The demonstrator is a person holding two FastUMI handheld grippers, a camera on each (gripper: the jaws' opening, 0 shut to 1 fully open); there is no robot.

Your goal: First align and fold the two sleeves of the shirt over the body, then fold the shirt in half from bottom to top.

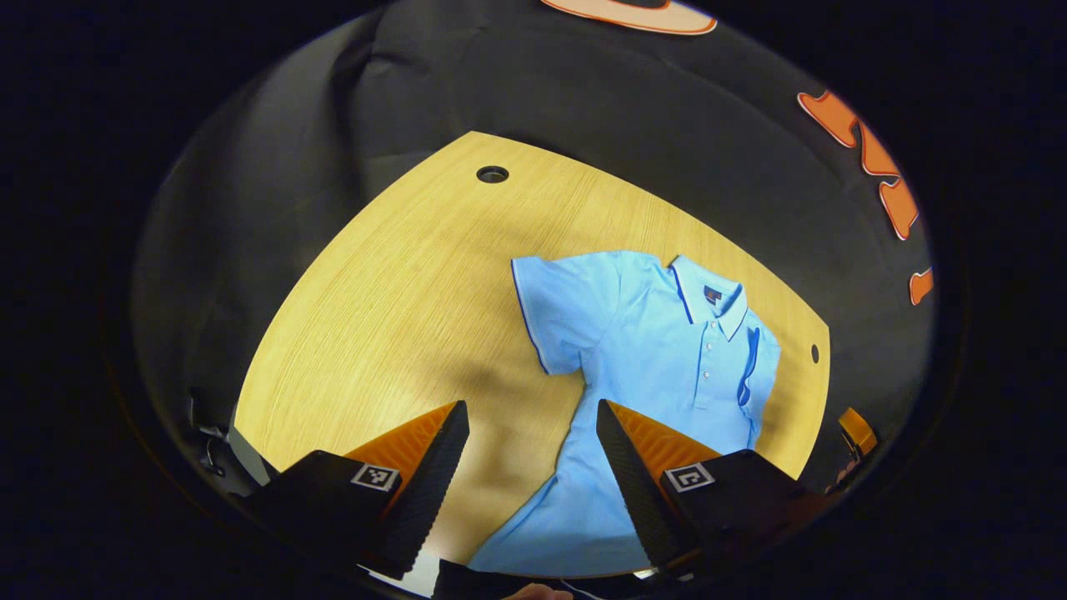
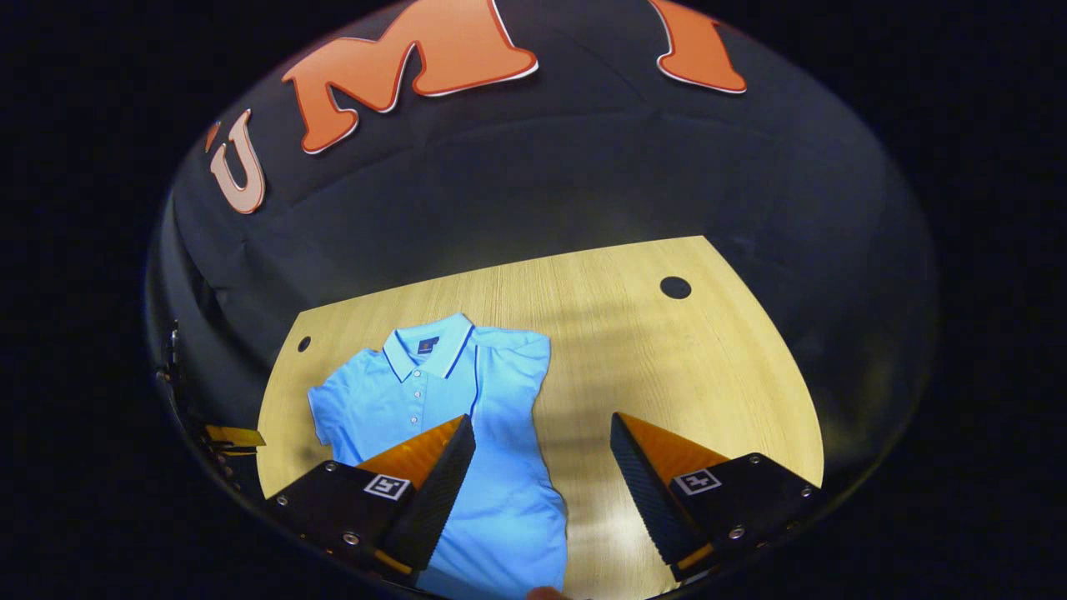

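A light blue polo shirt (image 1: 658, 358) lies face up on the wooden table (image 1: 400, 317), collar (image 1: 708, 296) away from me. One short sleeve (image 1: 558, 312) lies spread out flat to the side. The other sleeve (image 1: 754, 367) is folded over the body. My left gripper (image 1: 530, 417) hovers open above the table, just off the shirt's side edge below the spread sleeve. In the right gripper view the shirt (image 2: 492, 450) lies at the lower left with its spread sleeve (image 2: 332, 412) on the far side. My right gripper (image 2: 542, 425) hangs open over the shirt's near side edge, nothing between its fingers.
The table has round cable holes (image 1: 493, 174) (image 2: 675, 287) near its far corners. Black cloth walls close in behind the table. An orange part (image 1: 857, 433) shows at the table's right edge. Bare wood (image 2: 683, 367) lies right of the shirt.
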